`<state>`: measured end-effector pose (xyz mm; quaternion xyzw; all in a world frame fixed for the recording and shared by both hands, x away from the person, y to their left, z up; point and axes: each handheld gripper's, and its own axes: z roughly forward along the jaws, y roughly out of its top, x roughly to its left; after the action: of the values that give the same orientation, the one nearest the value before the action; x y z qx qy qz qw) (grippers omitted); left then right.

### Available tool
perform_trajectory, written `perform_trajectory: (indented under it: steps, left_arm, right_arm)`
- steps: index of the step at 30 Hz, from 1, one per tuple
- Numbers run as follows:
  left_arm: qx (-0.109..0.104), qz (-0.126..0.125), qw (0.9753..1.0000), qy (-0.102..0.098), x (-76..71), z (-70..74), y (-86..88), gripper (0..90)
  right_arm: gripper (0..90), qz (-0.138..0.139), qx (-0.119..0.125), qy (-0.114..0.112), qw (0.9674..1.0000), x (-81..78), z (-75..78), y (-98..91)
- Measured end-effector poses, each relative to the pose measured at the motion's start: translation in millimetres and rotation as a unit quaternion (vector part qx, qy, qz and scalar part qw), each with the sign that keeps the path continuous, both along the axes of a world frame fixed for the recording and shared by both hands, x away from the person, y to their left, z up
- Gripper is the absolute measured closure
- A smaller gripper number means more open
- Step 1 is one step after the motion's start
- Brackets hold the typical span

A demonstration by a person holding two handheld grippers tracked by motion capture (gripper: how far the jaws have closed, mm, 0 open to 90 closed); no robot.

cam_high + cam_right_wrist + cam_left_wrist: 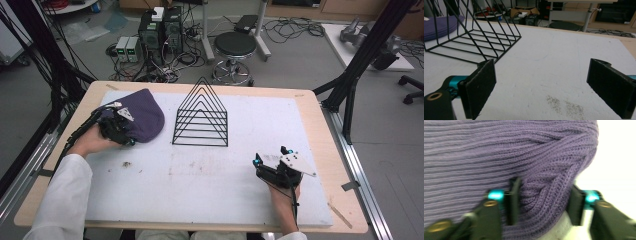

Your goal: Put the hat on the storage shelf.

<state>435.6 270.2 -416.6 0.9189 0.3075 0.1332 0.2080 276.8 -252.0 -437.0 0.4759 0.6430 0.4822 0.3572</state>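
Left gripper [544, 202] has pinched a fold at the edge of the purple knit hat [142, 117], which lies flat at the back-left of the tabletop [320, 130], just left of the black wire rack [201, 117]. The jaws squeeze a bunched ridge of the knit between the pads — a grasp, but only on a pinch of fabric. Right gripper [544, 92] sits released, jaws wide, low over the bare white mat at the front right. My worry: stretchy knit slides out of a shallow pinch on a lift, or the hat drags and snags a rack wire — it's right beside it.
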Motion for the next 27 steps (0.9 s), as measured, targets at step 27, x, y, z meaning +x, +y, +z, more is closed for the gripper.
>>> perform_trajectory:
  steps: [27]
  left_arm:
    - [0.011,0.047,0.9974,-0.053,-11.1,13.2,-1.4,78.0]
  right_arm:
    - [8.1,-0.063,0.001,-0.045,0.9970,-8.9,7.5,-5.1]
